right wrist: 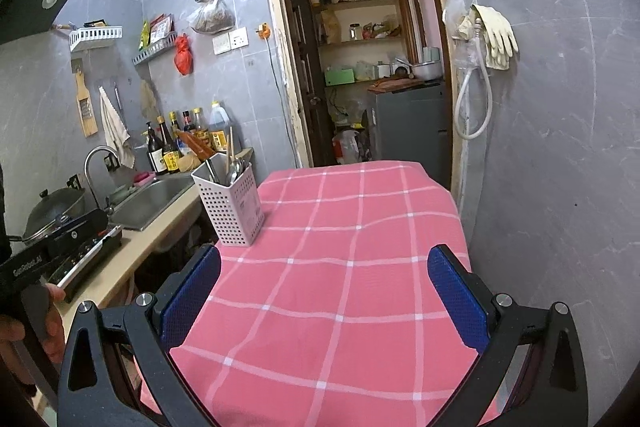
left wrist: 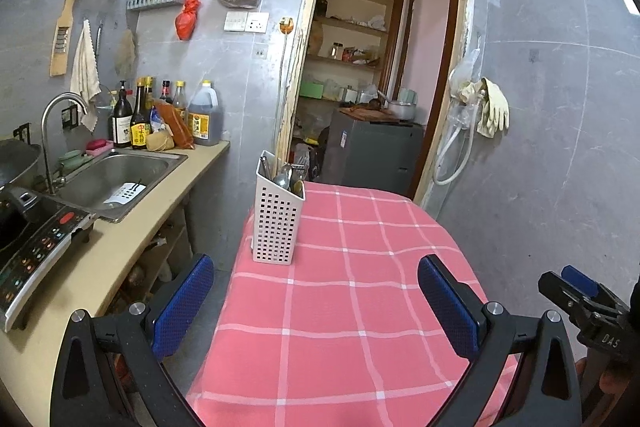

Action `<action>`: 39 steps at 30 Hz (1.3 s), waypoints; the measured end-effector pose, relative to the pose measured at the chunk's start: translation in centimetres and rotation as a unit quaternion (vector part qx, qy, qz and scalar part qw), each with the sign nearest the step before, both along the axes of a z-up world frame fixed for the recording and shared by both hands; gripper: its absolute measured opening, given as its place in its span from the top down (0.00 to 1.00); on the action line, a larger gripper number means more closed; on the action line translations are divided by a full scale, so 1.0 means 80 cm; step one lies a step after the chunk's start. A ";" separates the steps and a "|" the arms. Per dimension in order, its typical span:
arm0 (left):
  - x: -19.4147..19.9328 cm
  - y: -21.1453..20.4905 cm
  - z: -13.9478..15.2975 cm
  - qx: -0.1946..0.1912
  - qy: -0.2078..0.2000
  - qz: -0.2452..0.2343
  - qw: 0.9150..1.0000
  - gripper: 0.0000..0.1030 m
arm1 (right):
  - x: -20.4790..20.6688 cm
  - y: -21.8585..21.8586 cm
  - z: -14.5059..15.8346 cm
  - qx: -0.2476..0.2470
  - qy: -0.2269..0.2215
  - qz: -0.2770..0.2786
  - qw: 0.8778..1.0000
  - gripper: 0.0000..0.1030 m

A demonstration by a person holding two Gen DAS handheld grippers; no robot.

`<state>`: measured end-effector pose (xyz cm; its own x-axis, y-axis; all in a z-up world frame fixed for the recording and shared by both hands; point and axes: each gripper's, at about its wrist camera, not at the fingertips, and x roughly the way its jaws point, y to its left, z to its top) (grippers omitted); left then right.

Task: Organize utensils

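Note:
A white perforated utensil holder [left wrist: 277,217] stands on the far left part of a table with a pink checked cloth [left wrist: 360,307]. Spoons, forks and chopsticks [left wrist: 289,174] stick out of it. It also shows in the right wrist view [right wrist: 232,205], with utensils [right wrist: 234,163] inside. My left gripper [left wrist: 316,301] is open and empty, held above the table's near side, short of the holder. My right gripper [right wrist: 324,301] is open and empty above the cloth [right wrist: 340,267], to the right of the holder. The right gripper's body shows at the left wrist view's right edge [left wrist: 588,303].
A counter [left wrist: 132,227] runs along the left with a steel sink [left wrist: 116,179], a tap [left wrist: 60,115], an induction cooker [left wrist: 36,243] and sauce bottles [left wrist: 168,119]. A doorway [left wrist: 380,75] to a pantry is behind the table. Gloves [left wrist: 494,107] hang on the right wall.

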<state>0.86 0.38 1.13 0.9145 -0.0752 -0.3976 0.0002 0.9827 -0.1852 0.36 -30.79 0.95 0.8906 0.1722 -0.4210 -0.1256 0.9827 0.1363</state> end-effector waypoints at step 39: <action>-0.018 -0.004 -0.012 0.007 0.011 0.004 1.000 0.00 | -0.010 0.002 0.001 -0.004 -0.002 0.001 1.000 0.01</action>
<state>-0.56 0.05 0.16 0.9061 -0.0621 -0.4185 -0.0120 0.9850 -0.1722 -0.42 -30.63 1.06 0.8913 0.1711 -0.4198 -0.1289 0.9835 0.1272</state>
